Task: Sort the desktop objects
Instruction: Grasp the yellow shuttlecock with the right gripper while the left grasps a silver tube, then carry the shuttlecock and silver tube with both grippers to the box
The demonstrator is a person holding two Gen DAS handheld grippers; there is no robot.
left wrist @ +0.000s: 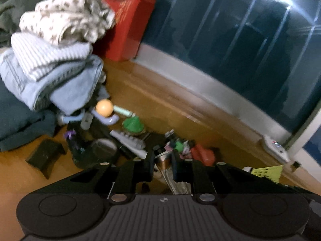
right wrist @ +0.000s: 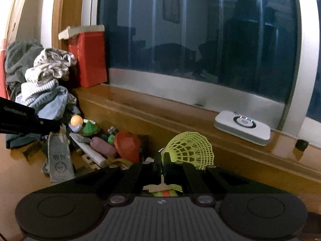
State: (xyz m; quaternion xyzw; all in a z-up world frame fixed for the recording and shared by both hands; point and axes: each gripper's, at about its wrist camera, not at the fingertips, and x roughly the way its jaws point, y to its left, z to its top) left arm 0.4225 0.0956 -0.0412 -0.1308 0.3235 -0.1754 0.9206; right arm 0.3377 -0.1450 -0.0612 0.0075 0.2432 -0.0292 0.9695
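My left gripper [left wrist: 163,159] is shut on a silver foil sachet [left wrist: 164,161], which hangs below it in the right wrist view [right wrist: 60,156]. My right gripper [right wrist: 163,160] is shut on the base of a yellow-green plastic shuttlecock [right wrist: 190,150], whose skirt points up and right; it also shows at the right of the left wrist view [left wrist: 266,171]. Ahead on the wooden desk lies a jumble: an orange ball [left wrist: 104,108], a green toy [left wrist: 133,123], a red-orange cap [right wrist: 127,145], a pink oblong piece [right wrist: 102,145] and a white bar-shaped object [left wrist: 130,141].
A stack of folded clothes [left wrist: 52,60] and a red box [left wrist: 124,24] stand at the back left. A white device with lights [right wrist: 242,127] lies on the wooden sill under the dark window [right wrist: 200,30]. A small black stand [left wrist: 47,154] sits left of the jumble.
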